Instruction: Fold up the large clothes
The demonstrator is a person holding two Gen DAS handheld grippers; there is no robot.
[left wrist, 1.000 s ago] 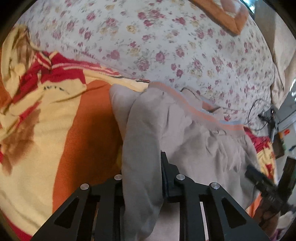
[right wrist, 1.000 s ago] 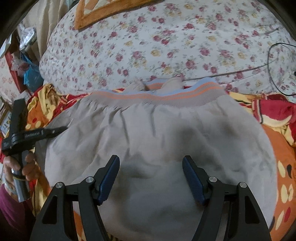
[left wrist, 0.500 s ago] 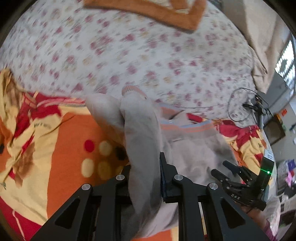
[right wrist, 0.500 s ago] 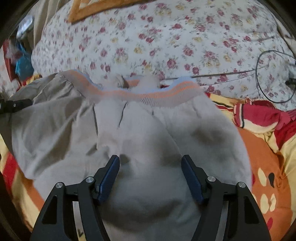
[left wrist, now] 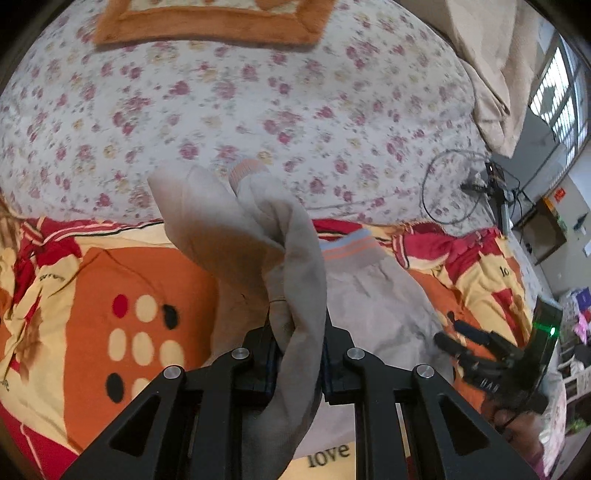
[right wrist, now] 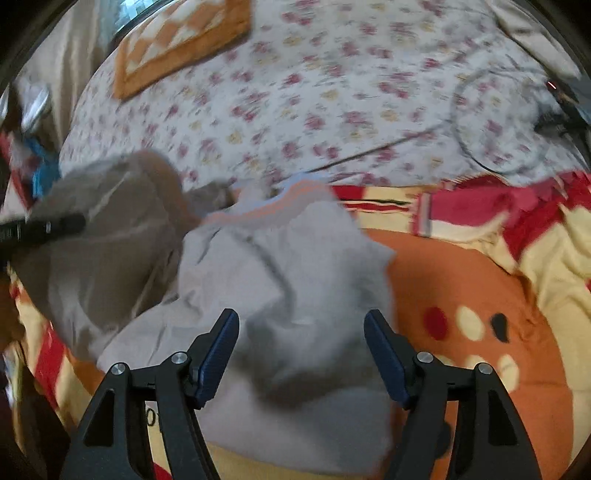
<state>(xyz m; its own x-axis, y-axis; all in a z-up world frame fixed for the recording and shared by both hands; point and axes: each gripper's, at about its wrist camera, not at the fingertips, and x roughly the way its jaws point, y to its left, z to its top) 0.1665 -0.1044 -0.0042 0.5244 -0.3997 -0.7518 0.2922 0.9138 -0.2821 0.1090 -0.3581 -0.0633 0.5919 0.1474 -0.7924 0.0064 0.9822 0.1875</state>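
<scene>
A large pair of grey trousers with an orange-and-blue striped waistband lies on an orange, yellow and red blanket. My left gripper is shut on a bunched fold of the grey cloth, and the cloth stands up above the jaws. In the right wrist view the trousers spread below my right gripper, which is open and empty just above them. The left gripper shows at the left edge there, with lifted grey cloth hanging around it. The right gripper shows at the right of the left wrist view.
A floral bedspread covers the bed behind the blanket. An orange-bordered mat lies at the far side. A black cable loop and small devices sit at the right edge of the bed. Clutter stands beyond the bed's right side.
My left gripper has lifted its fold of grey cloth up and carried it over the trousers toward the right. The waistband has shifted and the cloth under my right gripper has bunched up.
</scene>
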